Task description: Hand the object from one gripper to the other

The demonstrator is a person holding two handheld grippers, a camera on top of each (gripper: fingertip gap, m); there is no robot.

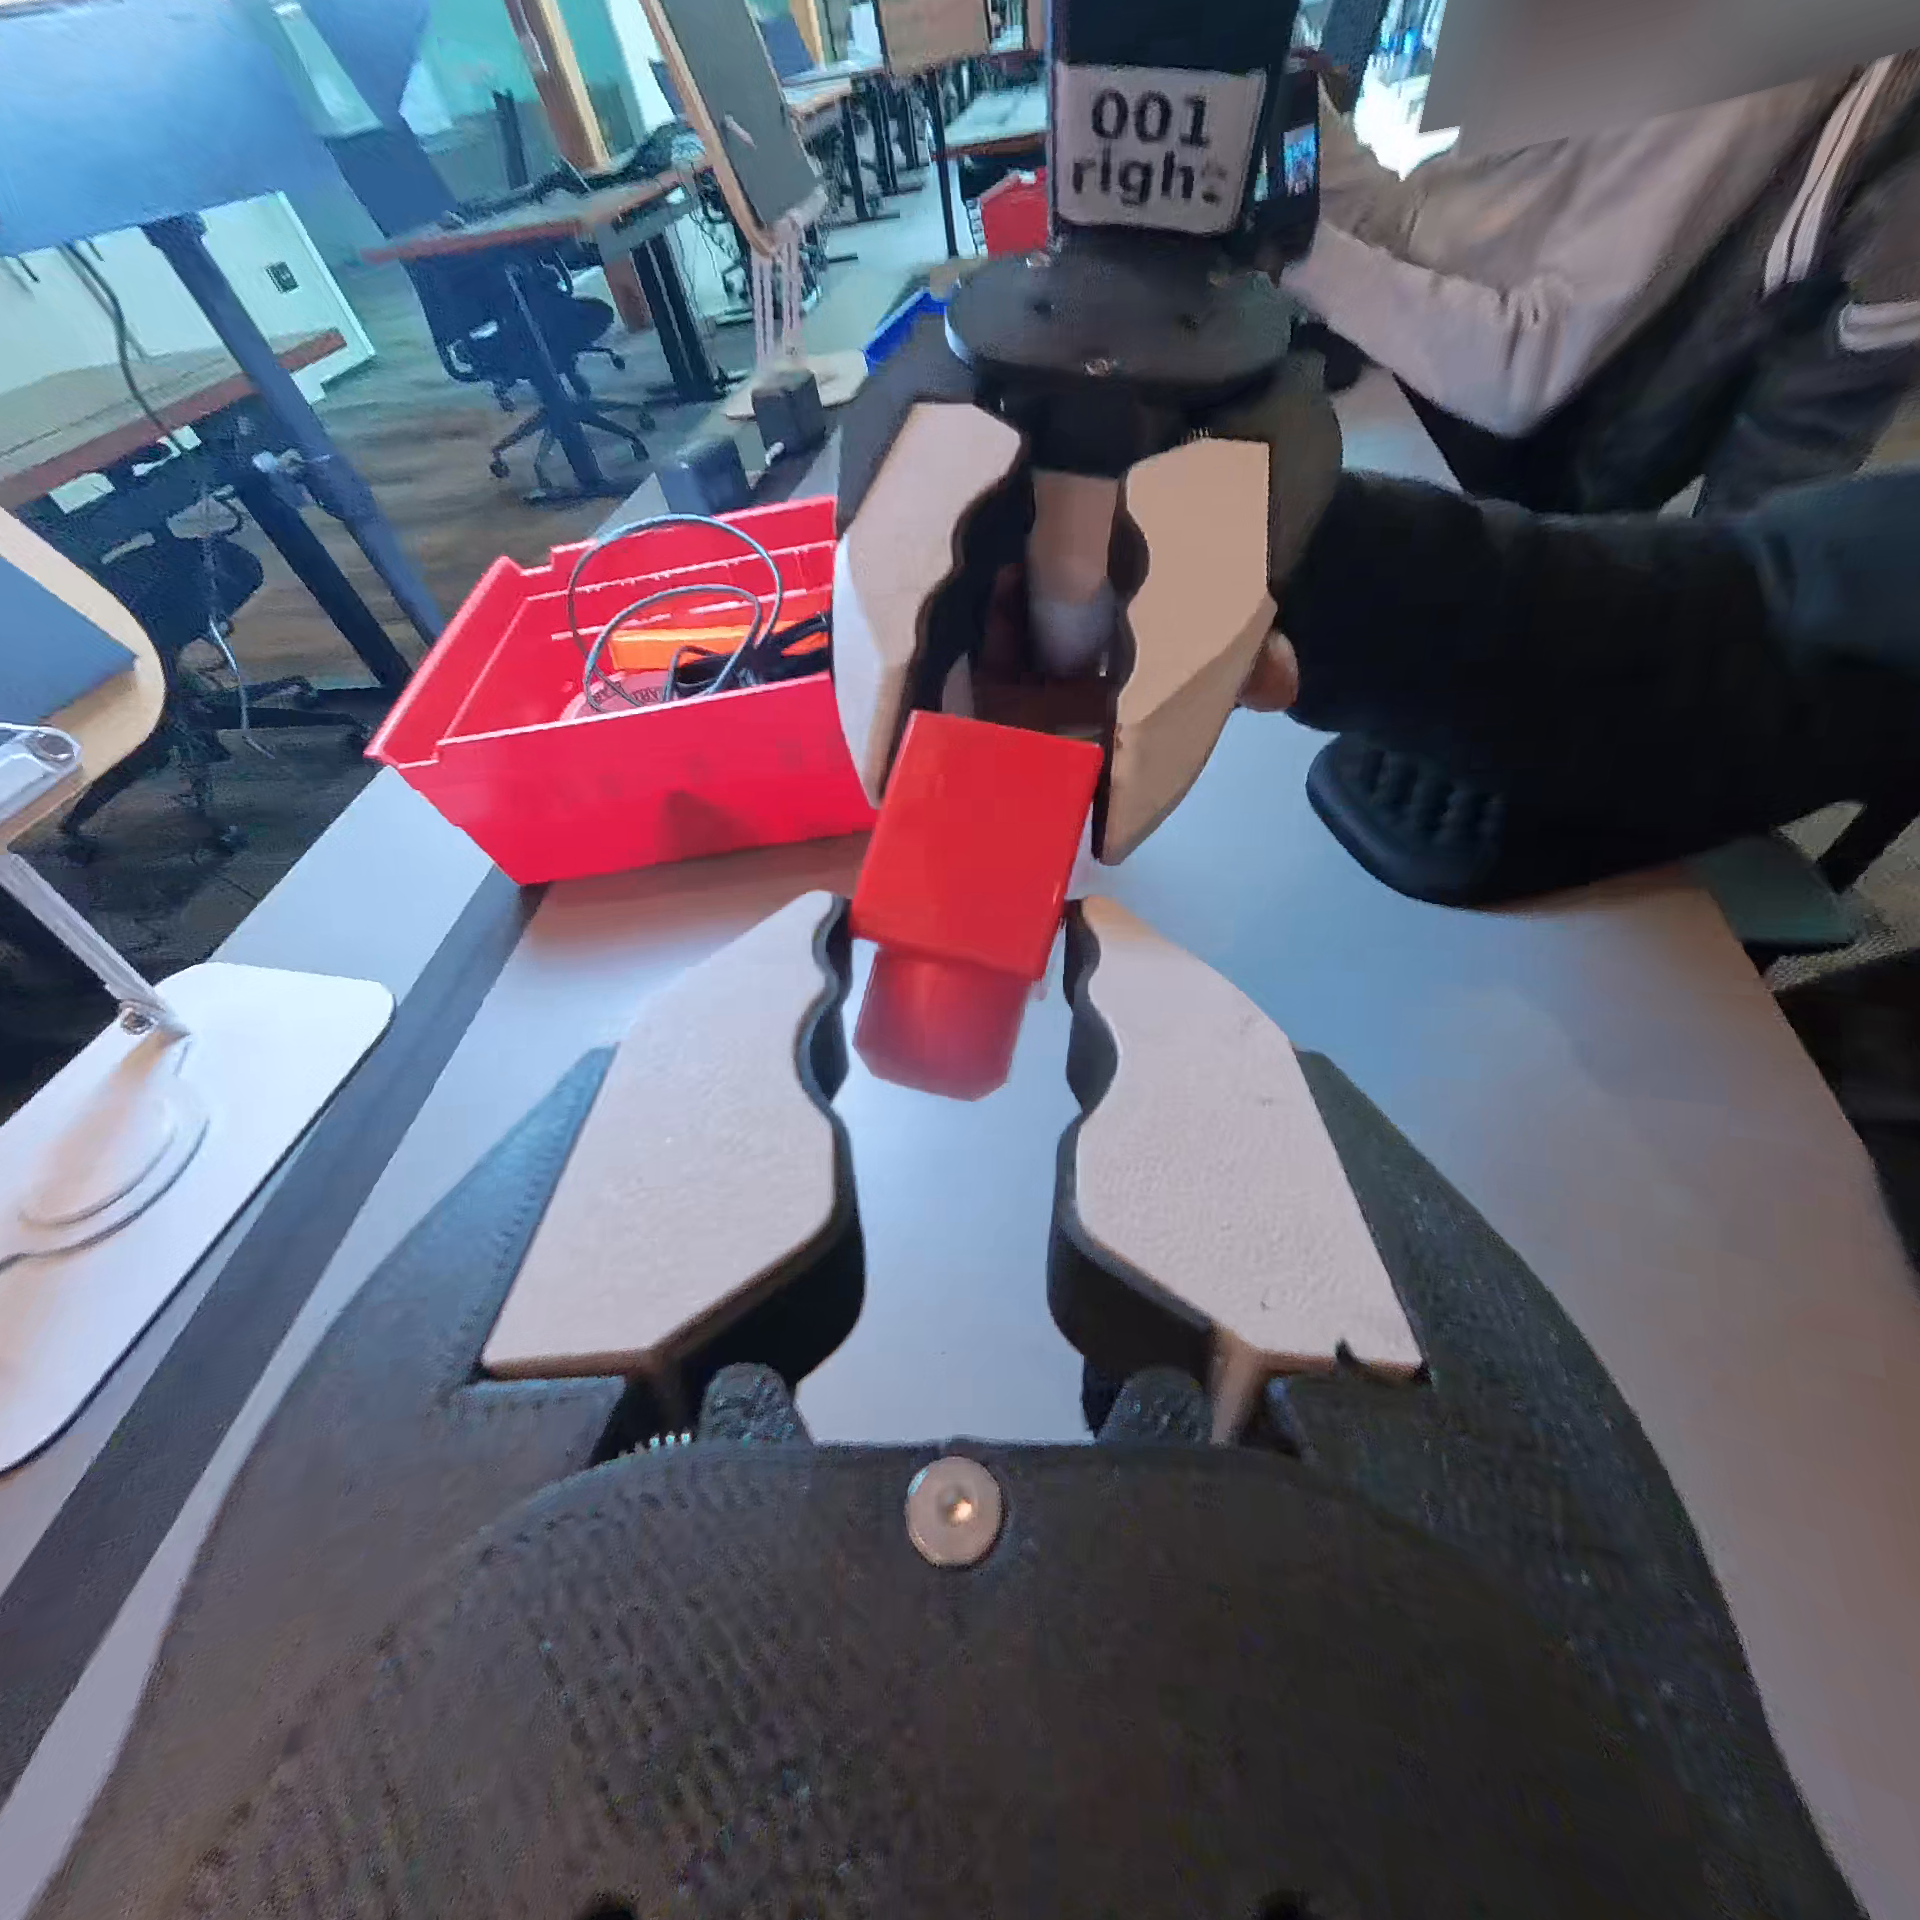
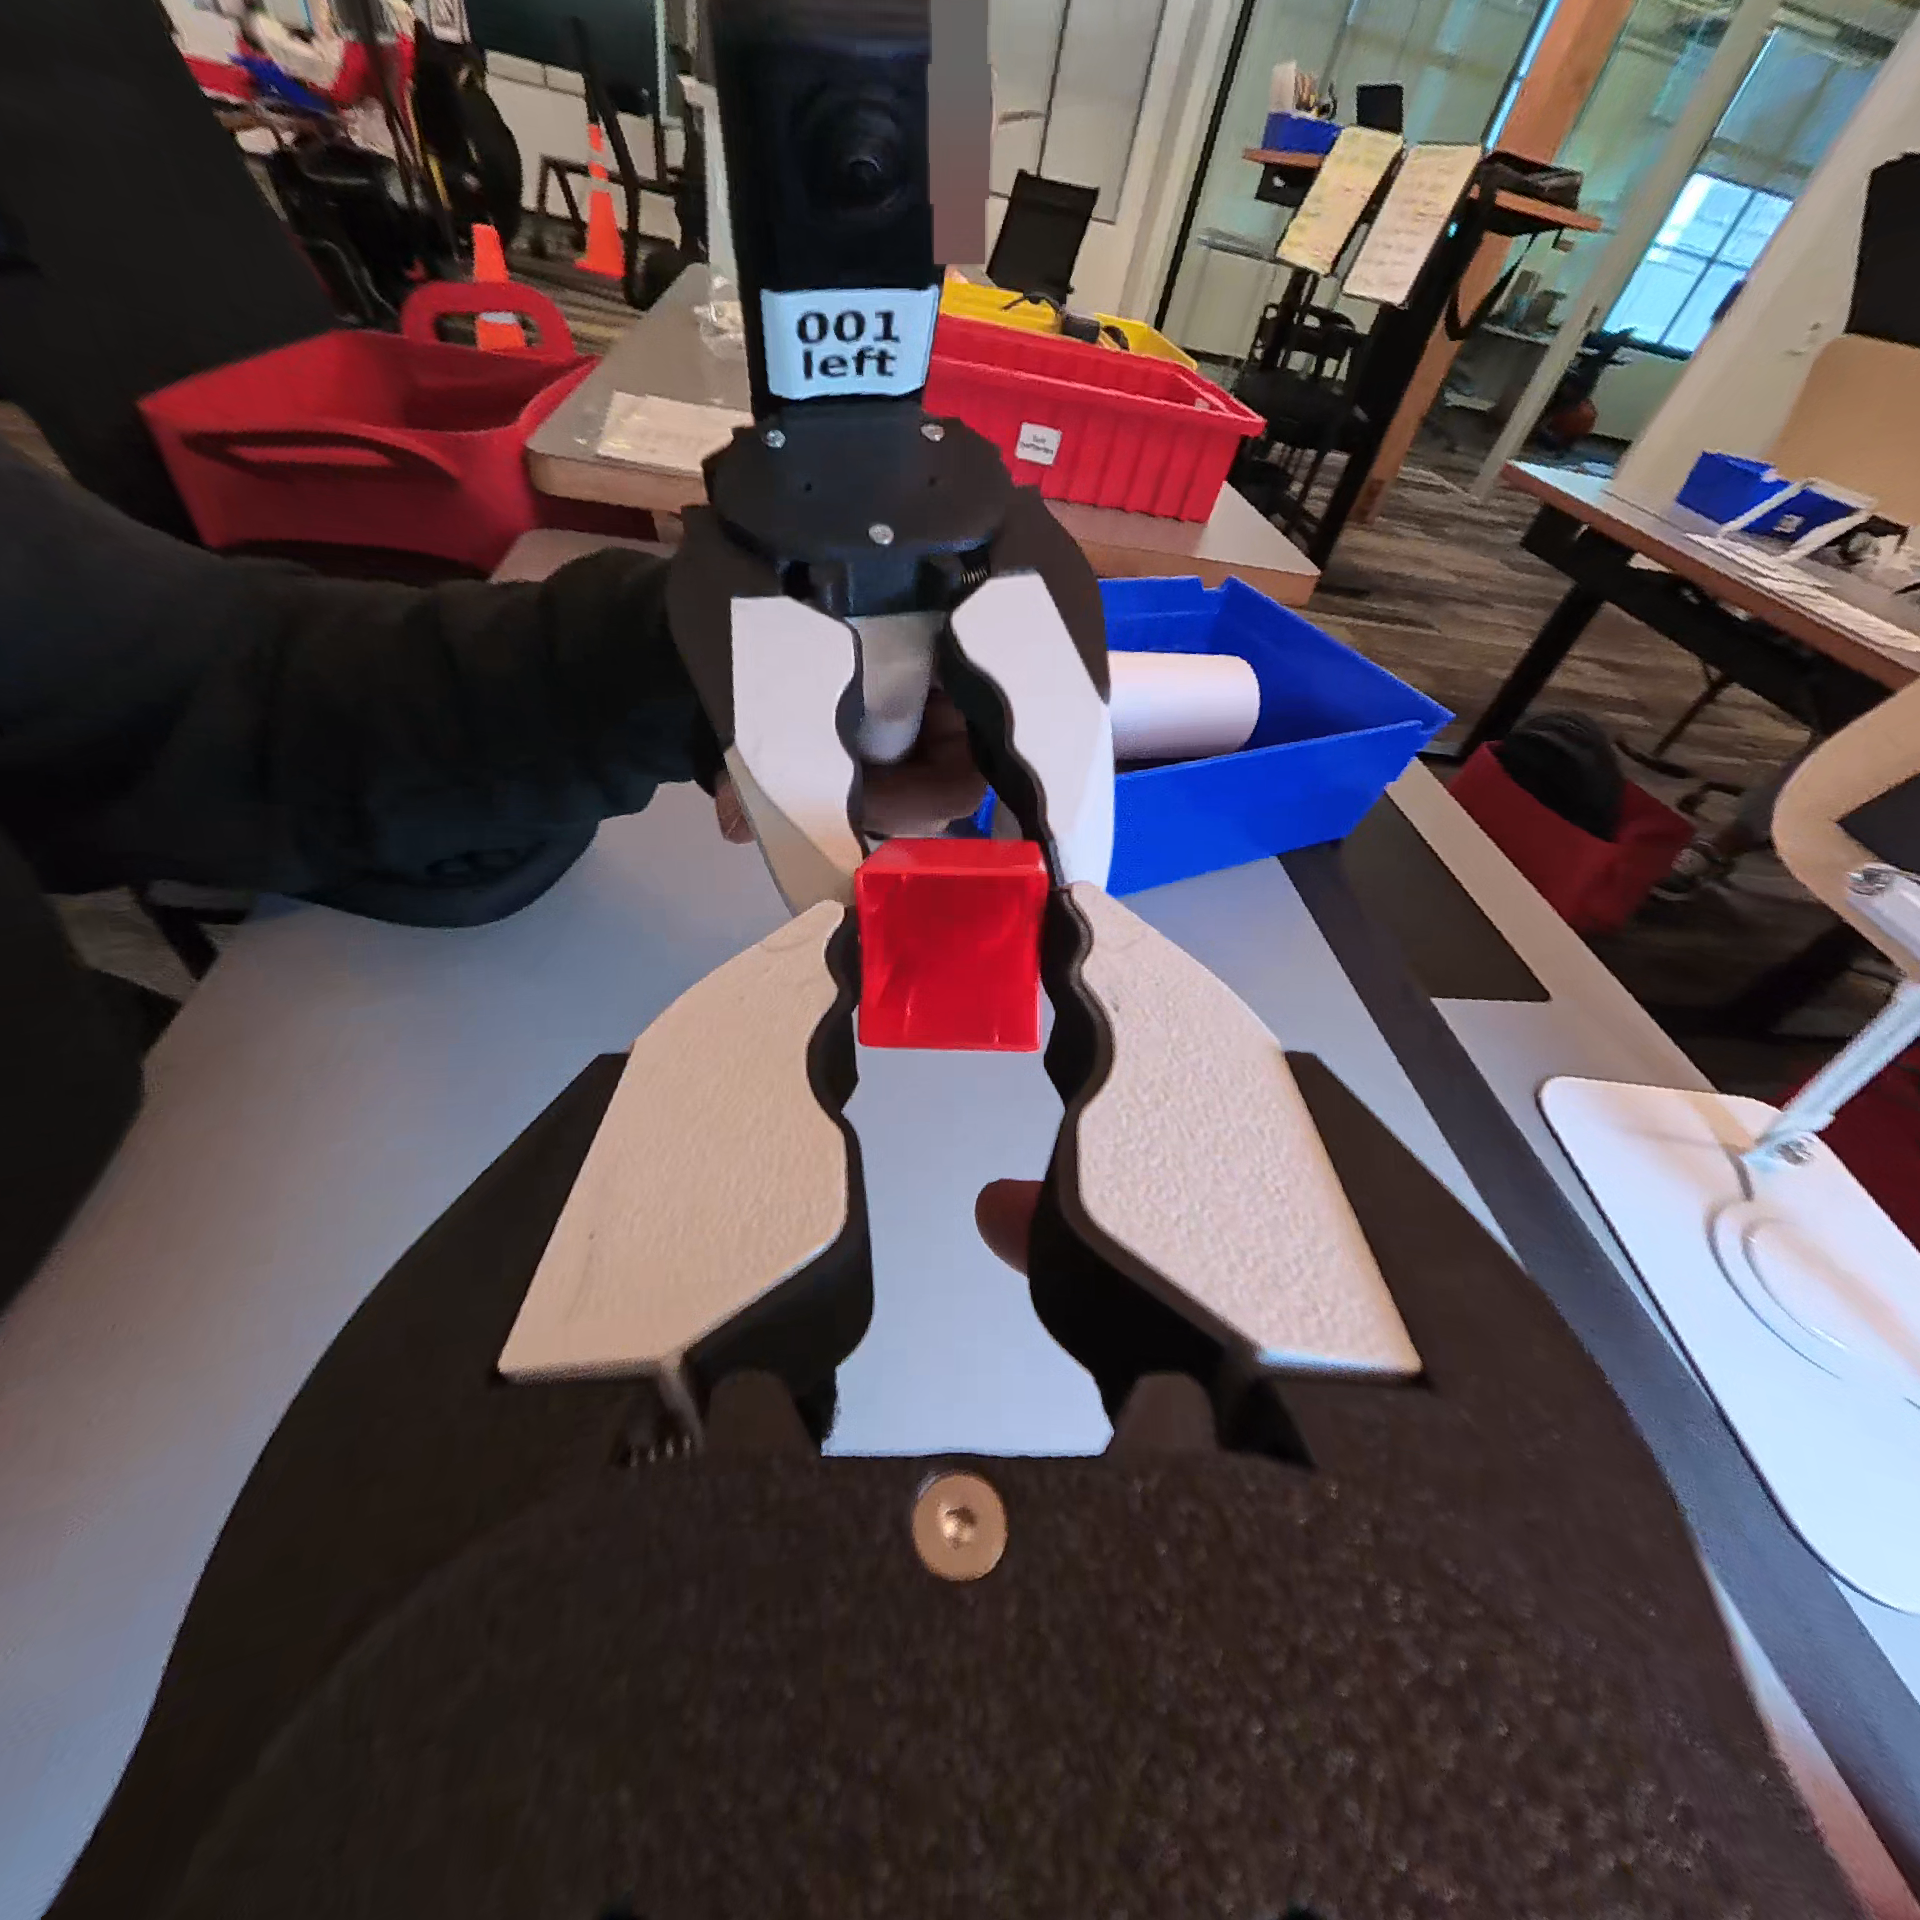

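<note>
Right claw: right gripper (image 2: 951, 914) is clenched on the red block (image 2: 948, 956); its two wavy fingertips press the block's flat sides in the right wrist view.
Left claw: left gripper (image 1: 954, 925) faces it tip to tip, fingers flanking the block's other end. I cannot tell whether they pinch it or only sit against it.
Red block: held in the air above the table (image 1: 1403, 1039), between the two claws. From the left wrist view it shows a square body with a round stub pointing toward that camera.
Hands: a black-gloved hand (image 1: 1507, 665) holds the right gripper; another black-sleeved hand (image 2: 416, 707) holds the left one.
Red bin: red bin (image 1: 644, 790) on the table, just beside the right gripper, with dark cables inside.
Blue bin: blue bin (image 2: 1278, 790) behind the left gripper, holding a white roll (image 2: 1184, 707).
Table edge: a white flat stand base (image 2: 1766, 1299) lies near the edge.
</note>
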